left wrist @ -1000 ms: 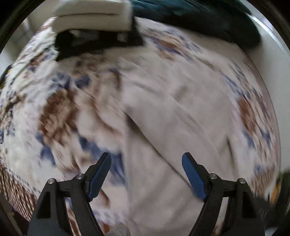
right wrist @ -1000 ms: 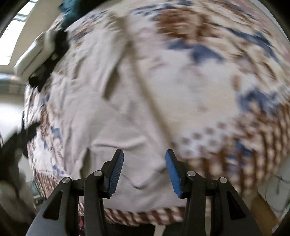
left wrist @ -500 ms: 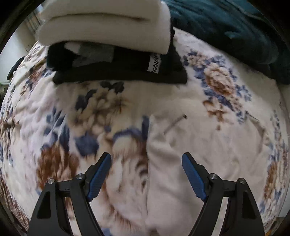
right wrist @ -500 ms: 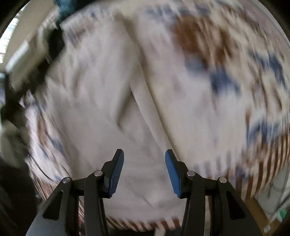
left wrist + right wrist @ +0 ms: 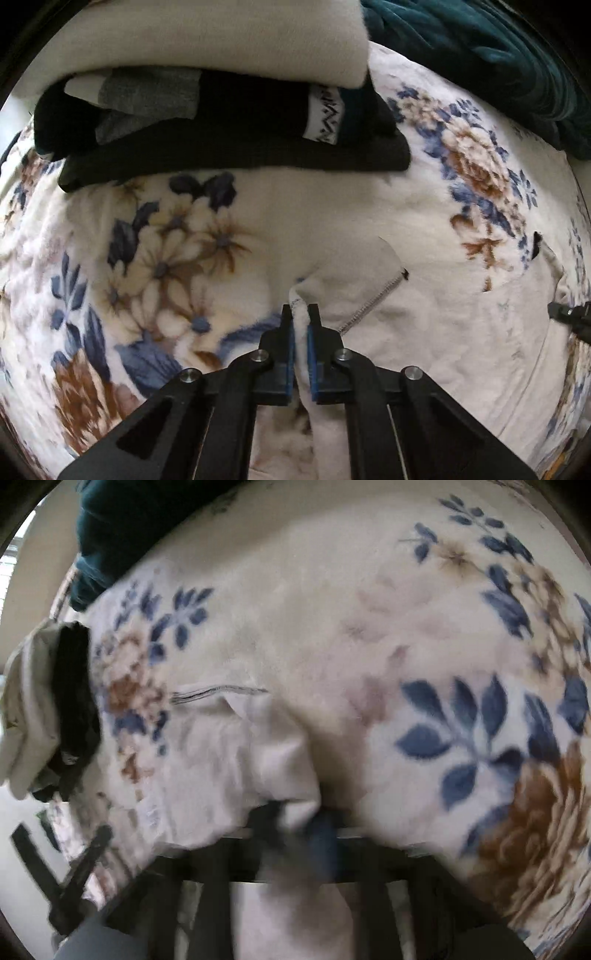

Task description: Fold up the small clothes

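A cream zip-up garment (image 5: 424, 332) lies flat on a floral blanket (image 5: 166, 258), its zipper (image 5: 373, 302) running toward the collar. My left gripper (image 5: 300, 310) points down and is shut on the garment's left edge, with cloth pinched between the blue pads. In the blurred right wrist view the same garment (image 5: 229, 760) bunches up at my right gripper (image 5: 299, 827). Its jaws are closing, and a fold of the cloth sits between them. The right gripper's tip (image 5: 570, 317) also shows at the right edge of the left wrist view.
A stack of folded clothes lies just beyond the garment, a cream piece (image 5: 207, 40) on top of black ones (image 5: 240, 147). A dark teal blanket (image 5: 480, 48) is heaped at the back right. The left gripper's frame (image 5: 74, 867) shows blurred at the lower left of the right wrist view.
Both grippers swept across the blanket to the garment's far edge. The left jaws went from wide open to shut on the cloth. The right jaws narrowed onto a fold.
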`<action>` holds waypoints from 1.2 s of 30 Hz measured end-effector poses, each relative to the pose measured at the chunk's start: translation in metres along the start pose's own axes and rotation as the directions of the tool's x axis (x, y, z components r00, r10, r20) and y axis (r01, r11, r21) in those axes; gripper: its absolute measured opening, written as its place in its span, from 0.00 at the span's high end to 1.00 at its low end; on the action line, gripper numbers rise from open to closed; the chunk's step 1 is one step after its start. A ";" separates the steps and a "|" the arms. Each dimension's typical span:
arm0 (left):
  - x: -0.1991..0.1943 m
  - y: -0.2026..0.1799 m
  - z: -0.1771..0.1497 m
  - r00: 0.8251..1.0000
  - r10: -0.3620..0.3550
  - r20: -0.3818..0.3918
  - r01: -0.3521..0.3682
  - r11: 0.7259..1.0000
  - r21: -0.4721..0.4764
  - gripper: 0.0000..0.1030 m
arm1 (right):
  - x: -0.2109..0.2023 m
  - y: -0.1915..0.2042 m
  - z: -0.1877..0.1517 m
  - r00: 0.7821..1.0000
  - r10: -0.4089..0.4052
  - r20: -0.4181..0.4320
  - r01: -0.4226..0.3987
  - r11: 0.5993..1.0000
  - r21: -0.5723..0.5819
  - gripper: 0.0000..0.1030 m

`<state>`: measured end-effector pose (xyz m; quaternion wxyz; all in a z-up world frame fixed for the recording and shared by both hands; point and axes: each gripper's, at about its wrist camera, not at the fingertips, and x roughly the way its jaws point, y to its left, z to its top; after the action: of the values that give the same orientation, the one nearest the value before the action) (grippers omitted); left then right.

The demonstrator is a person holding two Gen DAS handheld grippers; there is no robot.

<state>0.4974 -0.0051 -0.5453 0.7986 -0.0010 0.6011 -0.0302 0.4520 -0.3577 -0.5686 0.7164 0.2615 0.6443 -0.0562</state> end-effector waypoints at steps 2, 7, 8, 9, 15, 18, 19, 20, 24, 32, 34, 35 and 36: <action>0.004 0.007 0.000 1.000 -0.004 -0.008 0.004 1.000 -0.003 0.96 | -0.008 -0.009 0.003 0.999 -0.017 0.028 0.017 1.000 0.020 0.92; 0.012 0.010 0.004 1.000 -0.002 -0.026 0.003 1.000 0.027 0.95 | -0.010 -0.023 0.012 0.998 -0.057 0.003 0.057 0.998 -0.003 0.91; 0.008 0.010 0.004 0.999 -0.016 -0.030 0.017 1.000 0.025 0.92 | -0.013 -0.023 0.012 0.999 -0.045 -0.010 0.045 0.999 -0.012 0.85; 0.002 0.009 0.004 0.999 -0.034 -0.031 0.034 0.999 0.021 0.92 | -0.019 -0.021 0.011 0.999 -0.024 -0.029 0.023 0.999 -0.026 0.79; -0.071 0.019 -0.036 0.994 -0.106 0.020 0.106 0.994 0.008 0.82 | -0.087 -0.035 -0.037 0.987 0.137 -0.081 -0.145 0.985 -0.095 0.38; -0.110 0.022 -0.085 0.989 -0.145 0.005 0.145 0.989 -0.022 0.66 | -0.108 -0.044 -0.083 0.976 0.177 -0.126 -0.189 0.977 -0.095 0.38; -0.118 0.016 -0.101 0.989 -0.149 -0.012 0.149 0.988 -0.035 0.61 | -0.103 -0.031 -0.105 0.974 0.181 -0.139 -0.195 0.976 -0.094 0.38; -0.125 0.014 -0.121 0.987 -0.157 -0.034 0.155 0.987 -0.050 0.56 | -0.113 -0.040 -0.124 0.969 0.187 -0.161 -0.204 0.974 -0.098 0.38; -0.126 -0.004 -0.197 0.970 -0.188 -0.156 0.172 0.979 -0.105 0.49 | -0.118 -0.044 -0.199 0.959 0.178 -0.221 -0.202 0.975 -0.091 0.38; -0.081 -0.044 -0.307 0.935 -0.083 -0.346 0.081 0.997 -0.020 0.49 | -0.116 -0.084 -0.316 0.952 0.084 -0.294 -0.110 0.991 -0.072 0.38; -0.078 -0.042 -0.323 0.928 -0.065 -0.367 0.074 0.997 0.008 0.47 | -0.103 -0.098 -0.334 0.956 0.049 -0.288 -0.064 0.997 -0.042 0.38; -0.080 -0.040 -0.331 0.926 -0.057 -0.373 0.071 0.997 0.024 0.47 | -0.100 -0.110 -0.344 0.960 0.018 -0.278 -0.027 0.999 -0.030 0.38; -0.082 -0.038 -0.334 0.926 -0.060 -0.372 0.076 0.997 0.027 0.47 | -0.096 -0.120 -0.351 0.963 -0.006 -0.269 0.002 1.000 -0.016 0.38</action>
<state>0.1519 -0.0277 -0.5578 0.6692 0.0001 0.7398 -0.0697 0.0728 -0.3280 -0.5244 0.6240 0.2598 0.7367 -0.0167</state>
